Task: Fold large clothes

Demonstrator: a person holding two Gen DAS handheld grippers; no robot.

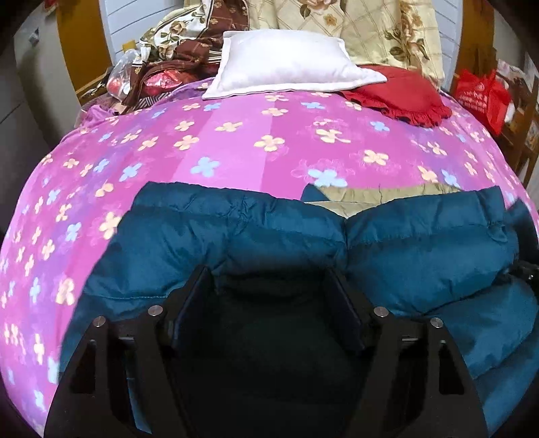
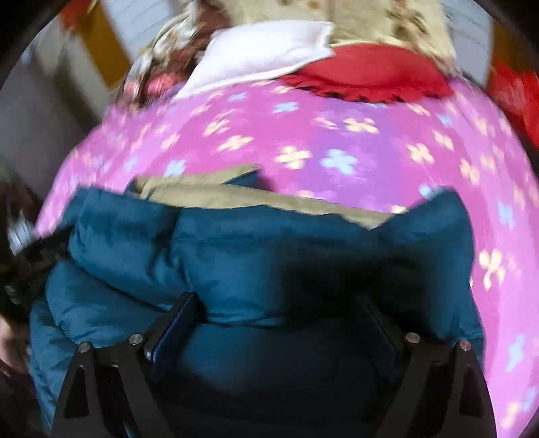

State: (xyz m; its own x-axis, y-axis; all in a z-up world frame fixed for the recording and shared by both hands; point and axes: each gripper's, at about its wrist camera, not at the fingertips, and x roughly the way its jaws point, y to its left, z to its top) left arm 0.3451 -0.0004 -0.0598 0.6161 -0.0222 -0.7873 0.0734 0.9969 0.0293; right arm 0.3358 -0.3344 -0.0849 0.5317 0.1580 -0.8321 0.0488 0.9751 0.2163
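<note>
A teal puffer jacket (image 1: 286, 232) with a tan lining (image 1: 363, 197) lies on a bed with a pink flowered cover (image 1: 235, 134). My left gripper (image 1: 269, 274) has its fingers spread wide, with a thick fold of the jacket bulging between them. In the right wrist view the same jacket (image 2: 252, 249) and its tan lining (image 2: 242, 195) fill the lower part. My right gripper (image 2: 283, 301) also has its fingers spread wide around a fold of jacket. That view is blurred by motion. The other gripper shows dark at the left edge of it (image 2: 30, 262).
At the head of the bed lie a white pillow (image 1: 286, 64), a red frilled cushion (image 1: 401, 94), a cream flowered quilt (image 1: 370, 30) and a brown flowered quilt (image 1: 188, 57). A red bag (image 1: 481, 97) stands at the right of the bed.
</note>
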